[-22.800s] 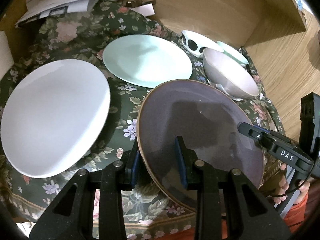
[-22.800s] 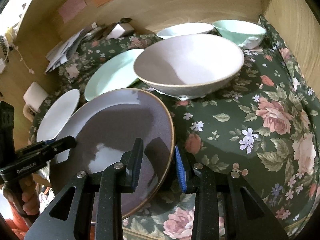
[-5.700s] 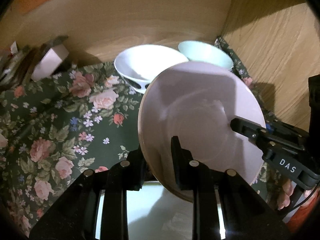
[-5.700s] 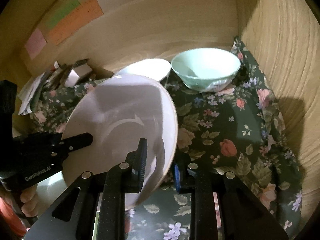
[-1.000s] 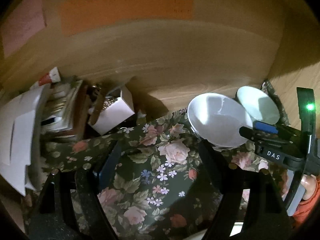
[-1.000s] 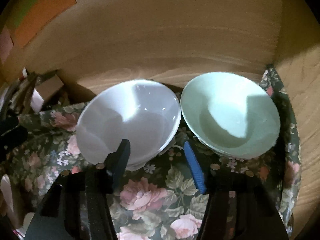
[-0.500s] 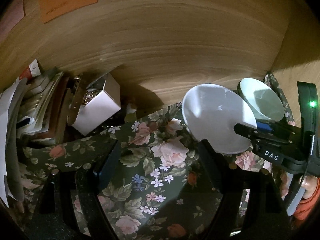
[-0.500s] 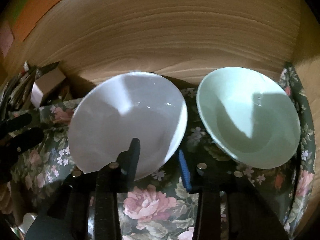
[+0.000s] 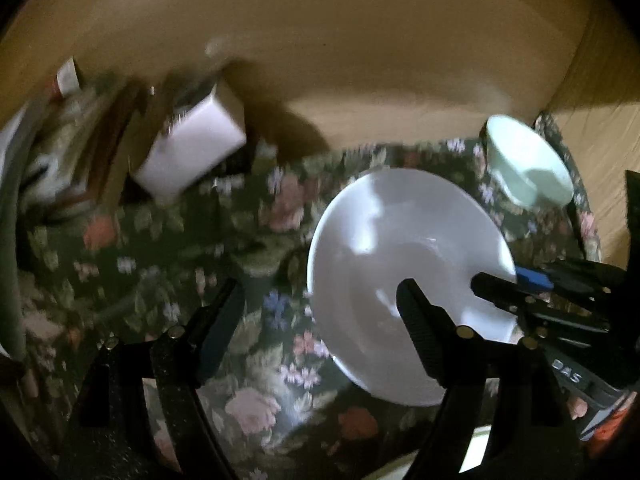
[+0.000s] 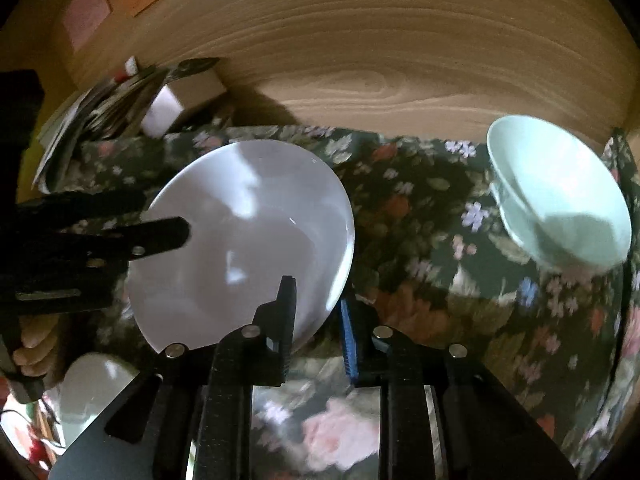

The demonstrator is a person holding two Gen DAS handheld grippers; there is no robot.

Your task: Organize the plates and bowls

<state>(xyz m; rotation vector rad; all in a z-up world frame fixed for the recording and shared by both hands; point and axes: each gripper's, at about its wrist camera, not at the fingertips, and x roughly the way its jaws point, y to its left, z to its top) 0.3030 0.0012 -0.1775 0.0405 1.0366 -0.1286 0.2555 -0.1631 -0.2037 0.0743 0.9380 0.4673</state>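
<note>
A white bowl (image 10: 248, 240) is tilted and lifted above the floral cloth; it also shows in the left wrist view (image 9: 404, 280). My right gripper (image 10: 318, 312) is shut on its near right rim. My left gripper (image 9: 320, 300) is open, with its right finger over the bowl's inside and its left finger out over the cloth. A mint green bowl (image 10: 560, 196) sits on the cloth at the far right, near the corner; it also shows in the left wrist view (image 9: 528, 164).
Wooden walls close in the back and right. A white box (image 9: 192, 152) and a pile of papers (image 10: 92, 120) stand at the back left. A pale rim (image 10: 92, 388) shows at the lower left. The floral tablecloth (image 10: 440, 240) covers the surface.
My right gripper has closed on the white bowl's rim and pulled it up and away from the green bowl. My left gripper has swung toward the bowl.
</note>
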